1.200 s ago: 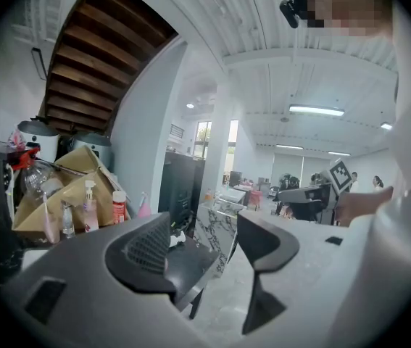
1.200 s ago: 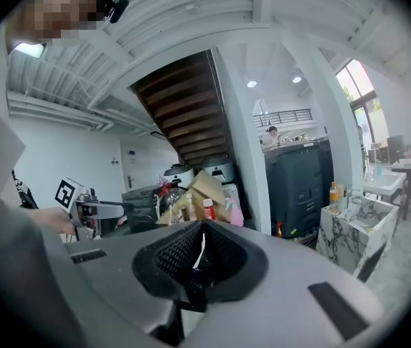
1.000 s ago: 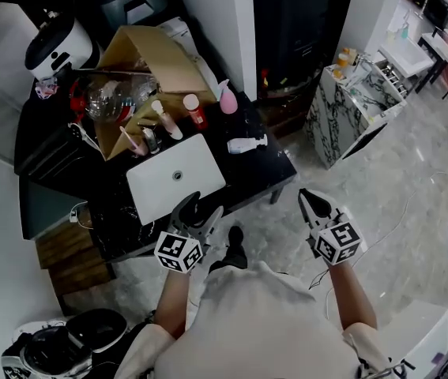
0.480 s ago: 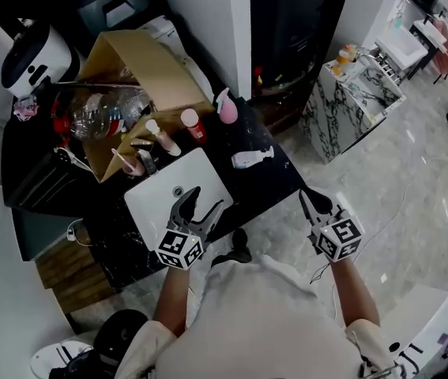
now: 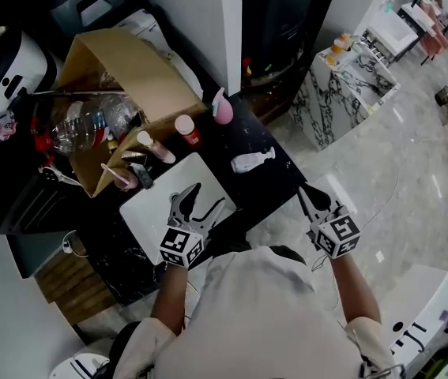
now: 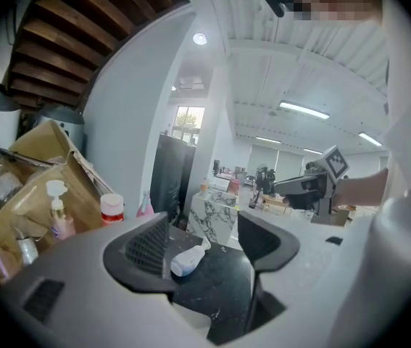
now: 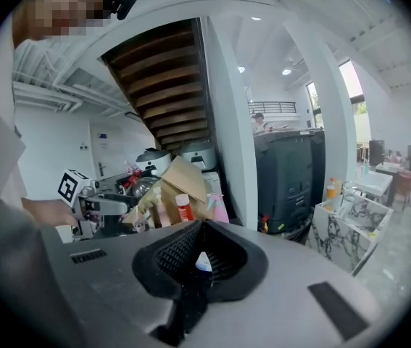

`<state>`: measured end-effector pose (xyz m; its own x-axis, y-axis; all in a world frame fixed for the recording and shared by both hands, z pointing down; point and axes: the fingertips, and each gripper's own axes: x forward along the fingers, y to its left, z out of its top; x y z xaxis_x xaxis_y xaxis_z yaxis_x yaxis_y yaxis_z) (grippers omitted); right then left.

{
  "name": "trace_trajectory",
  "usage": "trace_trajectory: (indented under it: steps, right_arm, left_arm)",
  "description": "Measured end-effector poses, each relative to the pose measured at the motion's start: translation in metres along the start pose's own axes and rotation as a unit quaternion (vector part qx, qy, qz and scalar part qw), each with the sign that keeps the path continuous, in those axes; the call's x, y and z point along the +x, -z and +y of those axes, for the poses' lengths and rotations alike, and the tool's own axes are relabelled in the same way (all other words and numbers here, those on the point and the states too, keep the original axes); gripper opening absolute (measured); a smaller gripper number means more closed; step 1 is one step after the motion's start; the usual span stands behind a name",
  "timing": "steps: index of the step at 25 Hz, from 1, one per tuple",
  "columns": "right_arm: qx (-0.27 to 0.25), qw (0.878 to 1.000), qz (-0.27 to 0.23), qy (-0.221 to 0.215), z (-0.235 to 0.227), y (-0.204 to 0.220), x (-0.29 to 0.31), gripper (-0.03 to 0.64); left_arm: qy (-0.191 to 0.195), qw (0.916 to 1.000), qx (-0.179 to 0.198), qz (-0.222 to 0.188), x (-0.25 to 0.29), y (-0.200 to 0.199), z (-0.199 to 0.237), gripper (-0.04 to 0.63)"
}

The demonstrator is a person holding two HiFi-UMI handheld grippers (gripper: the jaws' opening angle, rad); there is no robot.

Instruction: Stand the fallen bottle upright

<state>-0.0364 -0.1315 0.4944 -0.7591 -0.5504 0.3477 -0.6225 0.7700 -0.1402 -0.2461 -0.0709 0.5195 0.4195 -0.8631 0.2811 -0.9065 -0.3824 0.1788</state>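
The fallen bottle (image 5: 251,161) is white and lies on its side on the black counter (image 5: 279,176), nozzle pointing right. In the left gripper view this bottle (image 6: 188,258) shows between the jaws, farther off. My left gripper (image 5: 198,199) hangs open over the white sink (image 5: 148,215), short of the bottle and to its left. My right gripper (image 5: 309,197) is shut and empty, off the counter's front right corner, above the floor. In its own view the right gripper (image 7: 201,256) has its jaws pressed together.
An open cardboard box (image 5: 133,73) holding plastic bottles stands at the back left. A red-capped bottle (image 5: 186,129), a pink spray bottle (image 5: 222,109) and a pump bottle (image 5: 151,145) stand behind the sink. A marble side table (image 5: 342,93) is to the right.
Both grippers have come closer to the counter; the left one now sits over the sink. The white bottle still lies on its side, untouched.
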Motion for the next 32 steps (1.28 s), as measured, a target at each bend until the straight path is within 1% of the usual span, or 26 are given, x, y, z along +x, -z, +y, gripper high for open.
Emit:
trace_trajectory:
  steps: [9, 16, 26, 32]
  right_arm:
    - [0.009, 0.999, 0.029, 0.029, -0.009, 0.008, 0.016, 0.034]
    - [0.018, 0.999, 0.035, 0.035, -0.023, 0.016, 0.016, 0.034]
    - [0.023, 0.999, 0.042, 0.02, -0.066, 0.027, 0.02, 0.034]
    - [0.032, 0.998, 0.051, 0.006, -0.086, 0.04, 0.024, 0.034]
  left_arm:
    - [0.05, 0.9981, 0.021, 0.031, 0.039, 0.008, 0.009, 0.298]
    - [0.07, 0.9956, 0.035, 0.05, 0.071, 0.017, 0.001, 0.298]
    - [0.073, 0.9922, 0.059, 0.083, 0.13, 0.032, -0.014, 0.307]
    - [0.076, 0.9866, 0.082, 0.119, 0.163, 0.048, -0.02, 0.307]
